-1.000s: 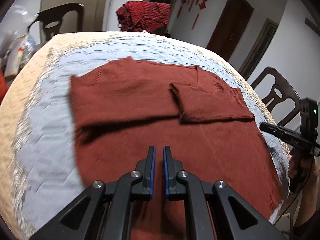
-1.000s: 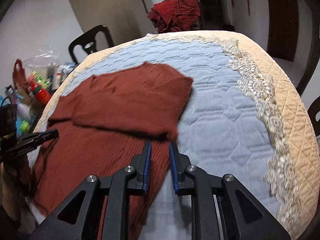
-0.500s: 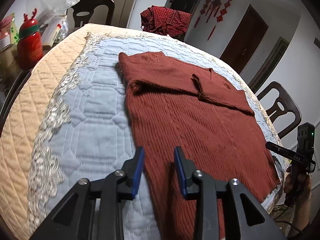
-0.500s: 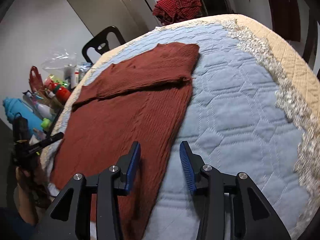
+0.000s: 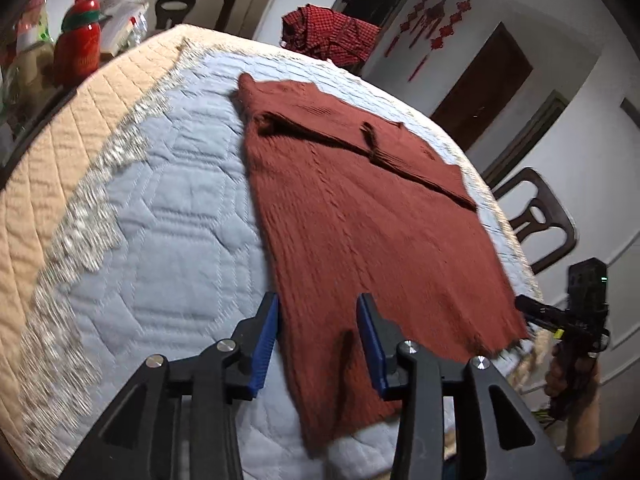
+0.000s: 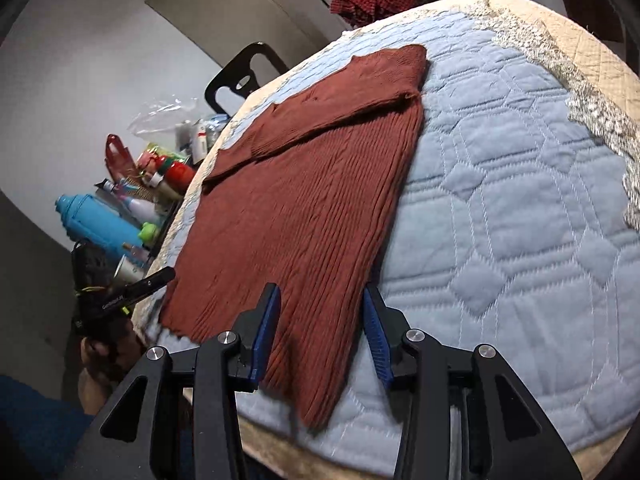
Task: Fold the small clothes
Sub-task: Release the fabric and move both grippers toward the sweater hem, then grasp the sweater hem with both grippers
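Rust-red sweater (image 5: pixel 360 216) hem lies between both grippers' wide-spread, empty fingers (image 5: pixel 266 336).

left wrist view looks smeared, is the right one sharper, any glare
Left wrist view: motion blur smears the rust-red knitted sweater and lace trim, with a bright ceiling-light spot at the top. Right wrist view: sharper, sweater ribs readable, no glare. Both bend the quilted blue table cover fisheye-round.

The sweater (image 5: pixel 360 216) is rust-brown with fine ribbing. The quilt (image 5: pixel 160 216) is pale blue, stitched in hexagons, with a silvery lace band and a beige diamond-quilted border. The left tongs (image 5: pixel 318 344) are black with blue pads (image 5: pixel 264 340). The checked cloth (image 5: pixel 328 36) is red and black.
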`<state>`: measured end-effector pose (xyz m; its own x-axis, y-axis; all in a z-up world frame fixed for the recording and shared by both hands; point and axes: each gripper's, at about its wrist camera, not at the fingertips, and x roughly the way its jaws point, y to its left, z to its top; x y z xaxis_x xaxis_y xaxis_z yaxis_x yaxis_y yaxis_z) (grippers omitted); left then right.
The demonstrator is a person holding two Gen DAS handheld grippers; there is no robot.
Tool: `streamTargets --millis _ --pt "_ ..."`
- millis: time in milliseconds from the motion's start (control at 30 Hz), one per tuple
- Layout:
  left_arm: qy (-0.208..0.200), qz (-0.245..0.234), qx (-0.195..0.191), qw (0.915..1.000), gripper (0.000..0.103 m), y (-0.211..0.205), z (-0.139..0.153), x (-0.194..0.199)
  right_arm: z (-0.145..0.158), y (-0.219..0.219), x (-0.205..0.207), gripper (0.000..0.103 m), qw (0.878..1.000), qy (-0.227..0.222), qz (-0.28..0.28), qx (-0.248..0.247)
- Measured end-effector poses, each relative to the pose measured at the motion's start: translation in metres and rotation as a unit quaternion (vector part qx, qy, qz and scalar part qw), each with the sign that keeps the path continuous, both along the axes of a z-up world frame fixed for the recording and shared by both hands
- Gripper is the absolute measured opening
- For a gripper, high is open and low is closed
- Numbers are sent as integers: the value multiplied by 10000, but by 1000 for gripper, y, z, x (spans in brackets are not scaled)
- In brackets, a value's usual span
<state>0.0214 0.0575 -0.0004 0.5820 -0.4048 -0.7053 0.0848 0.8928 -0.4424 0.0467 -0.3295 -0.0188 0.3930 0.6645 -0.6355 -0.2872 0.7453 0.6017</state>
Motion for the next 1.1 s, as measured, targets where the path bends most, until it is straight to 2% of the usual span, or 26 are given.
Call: streamTargets --millis 267,433,467,533,600,700,900,1100 --pt "-24 -184 -431 9989 42 -4 -5 -8 2 9 -12 42 9995 137 295 -41" --pt "-86 -351 -417 9985 41 -14 -6 -3 0 17 -9 42 9994 148 303 4" --pt "-94 -378 -404 9984 41 -16 -5 -2 -1 16 -10 41 9995 137 285 23" --pt "-117 -404 -381 9984 38 -18 -5 -1 -1 18 -8 32 9997 103 236 -14" --pt "-130 -396 -266 9988 20 -18 -5 0 -2 19 -8 10 9997 74 189 -127" --pt "-170 -307 -281 9990 10 -9 -3 -1 -2 15 -8 9 9999 44 71 -73" --pt "-594 -32 -581 9965 9 14 16 -9 15 -11 -14 8 9983 -315 -338 361" --pt "-991 7 -649 9930 9 20 40 -12 34 -13 -16 8 9956 -637 -366 581"
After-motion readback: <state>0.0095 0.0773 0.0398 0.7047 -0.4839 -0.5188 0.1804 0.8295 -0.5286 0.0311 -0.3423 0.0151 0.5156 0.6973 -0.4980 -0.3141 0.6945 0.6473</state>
